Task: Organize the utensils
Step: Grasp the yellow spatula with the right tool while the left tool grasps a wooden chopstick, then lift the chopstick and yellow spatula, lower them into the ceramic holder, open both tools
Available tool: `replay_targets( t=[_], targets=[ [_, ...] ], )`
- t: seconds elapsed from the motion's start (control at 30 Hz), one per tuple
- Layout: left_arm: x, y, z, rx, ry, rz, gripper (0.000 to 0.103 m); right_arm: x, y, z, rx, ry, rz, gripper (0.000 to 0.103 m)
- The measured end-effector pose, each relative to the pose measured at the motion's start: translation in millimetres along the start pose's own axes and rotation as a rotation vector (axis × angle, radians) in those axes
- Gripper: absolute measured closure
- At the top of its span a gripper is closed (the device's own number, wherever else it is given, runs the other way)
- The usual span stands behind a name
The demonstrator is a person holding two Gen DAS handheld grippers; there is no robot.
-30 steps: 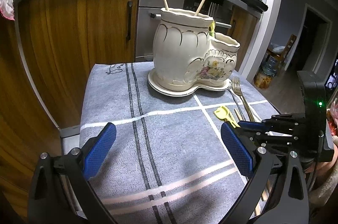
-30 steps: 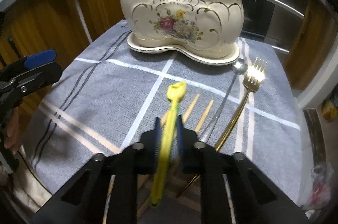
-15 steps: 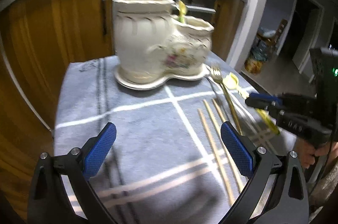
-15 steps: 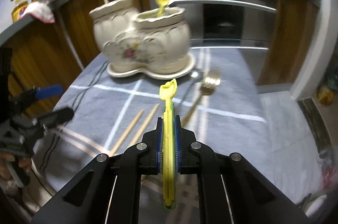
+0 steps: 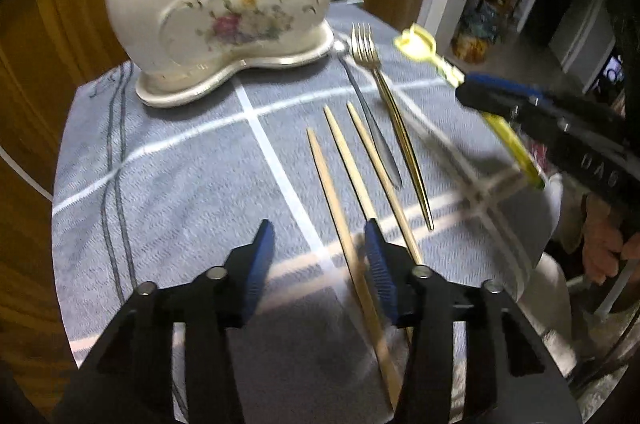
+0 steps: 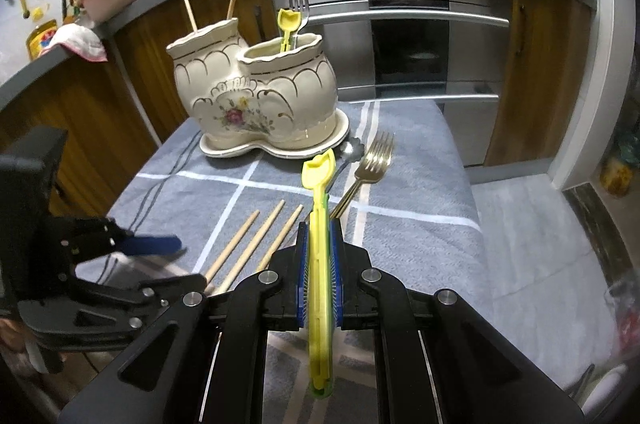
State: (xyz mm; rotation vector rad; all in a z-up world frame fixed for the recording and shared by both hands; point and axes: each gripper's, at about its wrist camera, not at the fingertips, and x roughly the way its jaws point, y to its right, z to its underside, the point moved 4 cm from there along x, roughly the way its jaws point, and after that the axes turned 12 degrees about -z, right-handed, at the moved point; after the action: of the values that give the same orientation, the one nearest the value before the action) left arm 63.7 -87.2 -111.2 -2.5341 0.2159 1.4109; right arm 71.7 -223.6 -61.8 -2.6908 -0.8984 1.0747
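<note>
Right hand-held gripper [image 6: 318, 264] clamps yellow spoon [image 6: 319, 216]; left hand-held gripper [image 5: 318, 260] half-open over chopsticks [image 5: 352, 160], holder [image 5: 216, 0] ahead.

Right tool [image 6: 319, 264]: matt black plastic frame, ribbed blue pads, metal screw heads; clamped between the pads, a yellow utensil [image 6: 319, 224] of smooth, slightly glossy plastic. Left tool [image 5: 320, 260]: same matt black finish. Ahead of the right tool, a glazed ceramic holder [image 6: 256, 96], glossy cream with gilt lines. Just left of its pads, three bare matt wooden chopsticks [image 6: 256, 240]. Fork [image 6: 370, 160]: polished metal. Desk cover: grey woven cloth [image 6: 400, 224], matt.
</note>
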Motion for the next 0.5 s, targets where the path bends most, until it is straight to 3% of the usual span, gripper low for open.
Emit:
replay_targets(
  t=[0.03,0.3,0.4,0.43,0.5],
  targets=[
    [1,1,1,0.005,-0.009,0.002,0.067,-1,0,0,0.001,0.003,-0.003,0.092],
    [0,13,1,0.069,-0.032,-0.028,0.071,-6,0,-1,0.001,0.019,-0.017,0.092],
    [0,16,-1,0.105,-0.021,-0.026,0.084,-8,0,-1,0.003,0.022,-0.017,0.092],
    [1,16,-2,0.107,-0.022,-0.027,0.093,-8,0,-1,0.002,0.023,-0.018,0.092],
    [4,10,-4,0.111,-0.023,-0.011,0.094,-10,-2,-2,-0.002,0.031,-0.018,0.092]
  ],
)
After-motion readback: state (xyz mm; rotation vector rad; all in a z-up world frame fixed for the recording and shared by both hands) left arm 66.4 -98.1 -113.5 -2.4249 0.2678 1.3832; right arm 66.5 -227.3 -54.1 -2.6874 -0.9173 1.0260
